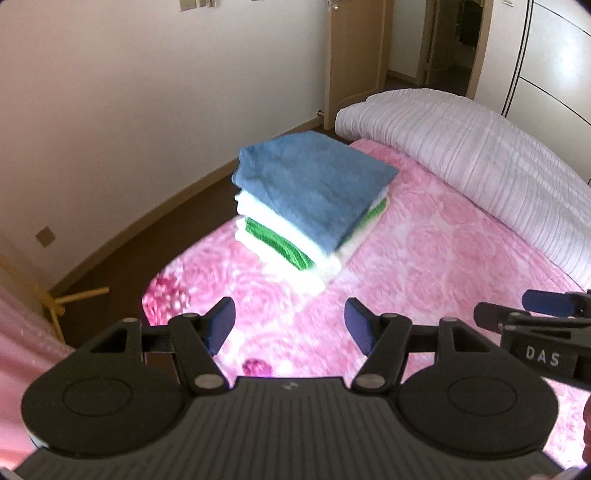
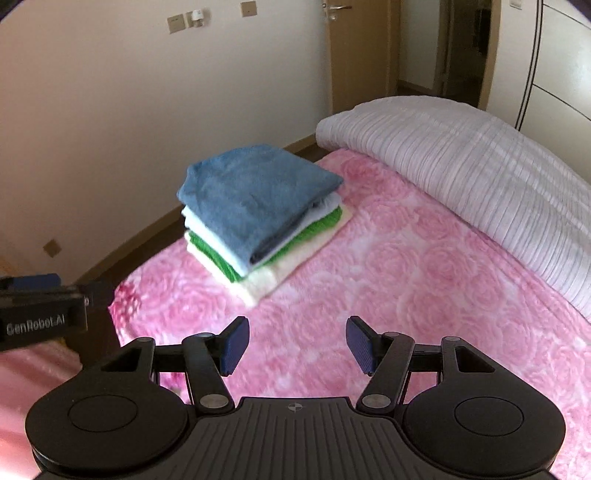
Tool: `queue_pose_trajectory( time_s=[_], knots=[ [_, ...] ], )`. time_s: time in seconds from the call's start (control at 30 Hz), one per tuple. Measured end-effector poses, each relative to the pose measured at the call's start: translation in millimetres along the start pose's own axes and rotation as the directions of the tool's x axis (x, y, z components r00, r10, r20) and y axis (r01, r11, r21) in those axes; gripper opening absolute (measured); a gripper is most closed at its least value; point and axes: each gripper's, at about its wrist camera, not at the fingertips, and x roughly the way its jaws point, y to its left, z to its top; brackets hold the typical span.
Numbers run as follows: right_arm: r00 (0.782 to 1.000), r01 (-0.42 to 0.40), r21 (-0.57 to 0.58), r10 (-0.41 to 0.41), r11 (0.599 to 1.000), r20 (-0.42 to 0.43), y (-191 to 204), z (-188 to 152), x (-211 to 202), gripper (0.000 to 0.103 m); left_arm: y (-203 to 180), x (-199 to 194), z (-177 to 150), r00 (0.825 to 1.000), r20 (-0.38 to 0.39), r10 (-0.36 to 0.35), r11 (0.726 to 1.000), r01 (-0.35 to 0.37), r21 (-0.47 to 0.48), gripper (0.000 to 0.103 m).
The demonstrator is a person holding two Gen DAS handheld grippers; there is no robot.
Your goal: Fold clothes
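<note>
We note both left tongs (image 1: 290,325) and right tongs (image 2: 297,343) spread and empty above the bed (image 2: 406,295), the folded stack (image 2: 258,210) lying ahead near the bed's left edge, nearer the left tongs.

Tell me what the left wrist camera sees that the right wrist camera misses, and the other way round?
Only the left view shows a yellow wooden stand on the floor and the right hand-held gripper at its edge. Only the right view shows a white wall device beside the switch plates and the left hand-held gripper from the side. Both show the folded stack, blue towel on top, on the pink bedspread, and the rolled white duvet.
</note>
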Motion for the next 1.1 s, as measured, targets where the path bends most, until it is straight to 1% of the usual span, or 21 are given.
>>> queue_pose_trajectory(
  time_s=[0.17, 0.37, 0.47, 0.8, 1.1],
  knots=[
    [0.999, -0.018, -0.020, 0.017, 1.000, -0.035, -12, -10, -16, 0.062, -13, -25, -16, 1.000, 0.017, 0.020, 1.000, -0.020, -0.016, 0.062],
    [0.998, -0.047, -0.056, 0.045, 0.997, -0.038, -19, -13, -22, 0.062, -26, -33, -20, 0.998, 0.033, 0.051, 0.998, -0.050, -0.025, 0.062],
    [0.997, -0.061, -0.077, 0.057, 0.995, -0.048, -19, -13, -20, 0.062, -30, -34, -23, 0.998, 0.027, 0.062, 0.997, -0.060, -0.044, 0.062],
    [0.991, -0.091, -0.138, 0.077, 0.986, -0.105, -30, -15, -2, 0.062, -43, -23, -31, 0.995, -0.017, 0.095, 0.990, -0.096, -0.101, 0.062],
    [0.986, -0.092, -0.153, 0.069, 0.984, -0.151, -55, -19, 15, 0.062, -64, -10, -33, 0.993, -0.048, 0.111, 0.984, -0.116, -0.138, 0.062]
  ],
)
